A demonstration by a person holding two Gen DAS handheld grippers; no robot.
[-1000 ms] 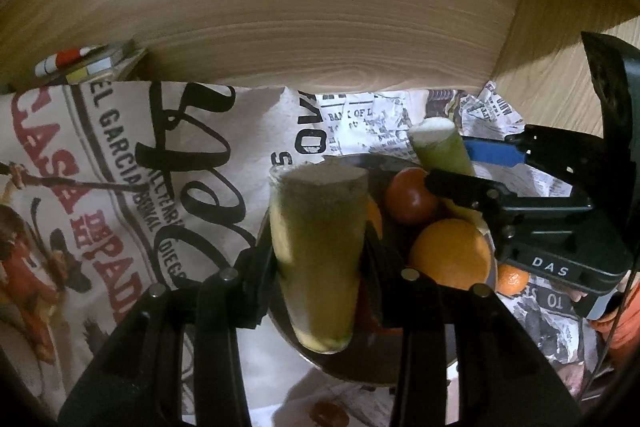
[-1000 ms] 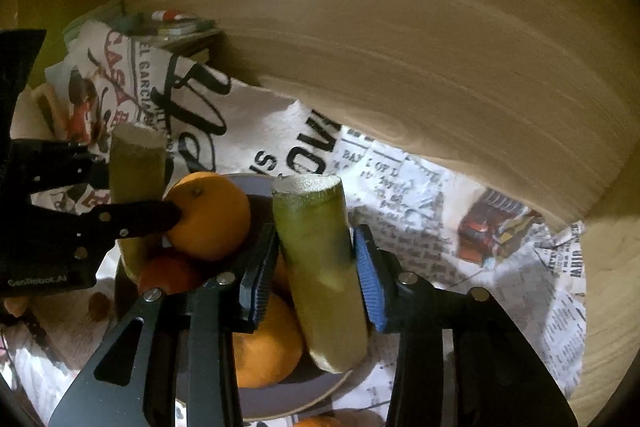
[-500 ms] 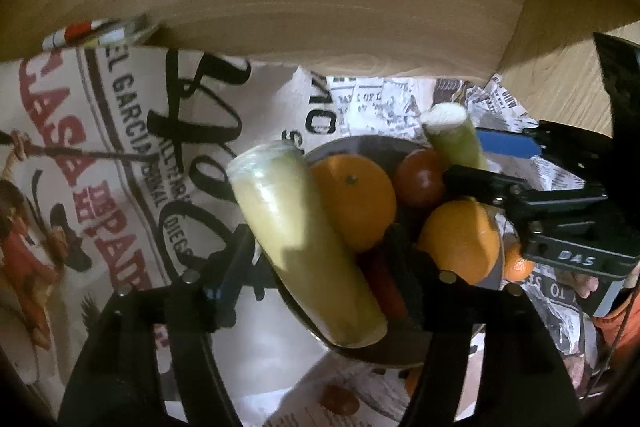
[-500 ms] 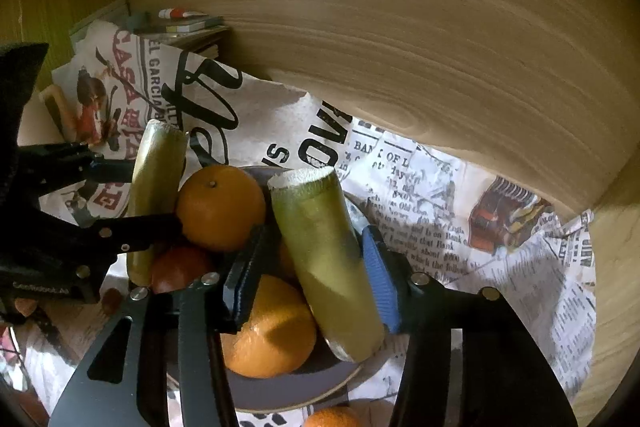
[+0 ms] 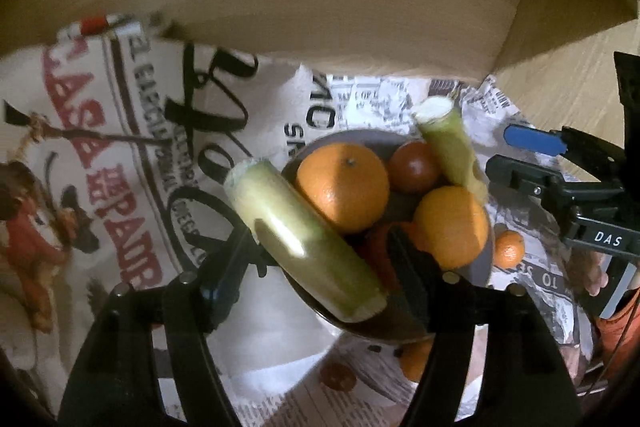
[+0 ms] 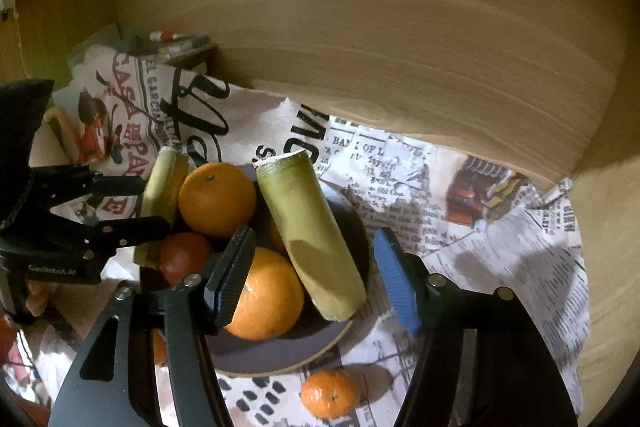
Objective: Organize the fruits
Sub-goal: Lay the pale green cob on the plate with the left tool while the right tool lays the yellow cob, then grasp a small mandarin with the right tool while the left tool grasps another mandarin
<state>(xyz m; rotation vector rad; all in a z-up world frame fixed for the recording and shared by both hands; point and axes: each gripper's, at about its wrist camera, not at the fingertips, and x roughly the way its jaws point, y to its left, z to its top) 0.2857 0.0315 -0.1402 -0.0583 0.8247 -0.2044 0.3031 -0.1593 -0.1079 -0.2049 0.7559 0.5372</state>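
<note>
Both tools point steeply downward, the left tool (image 5: pixel 316 267) and right tool (image 6: pixel 312 275) with jaws opening.

Dim warm light, hard shadows, blurred edges, fisheye-bent.

Newspaper sheets (image 6: pixel 500 247) covered the wooden surface (image 5: pixel 560 87); a plate (image 6: pixel 280 355) and small mandarin (image 6: pixel 330 393) rested on them.

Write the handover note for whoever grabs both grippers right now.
Left gripper: jaws opening, pads off the left stalk, which leans on the bowl's left rim.
Right gripper: jaws opening, pads off the right stalk, which lies on the bowl's right side.
In bowl: two oranges, a tomato.
Left: small mandarin still on the newspaper beside the bowl.
</note>
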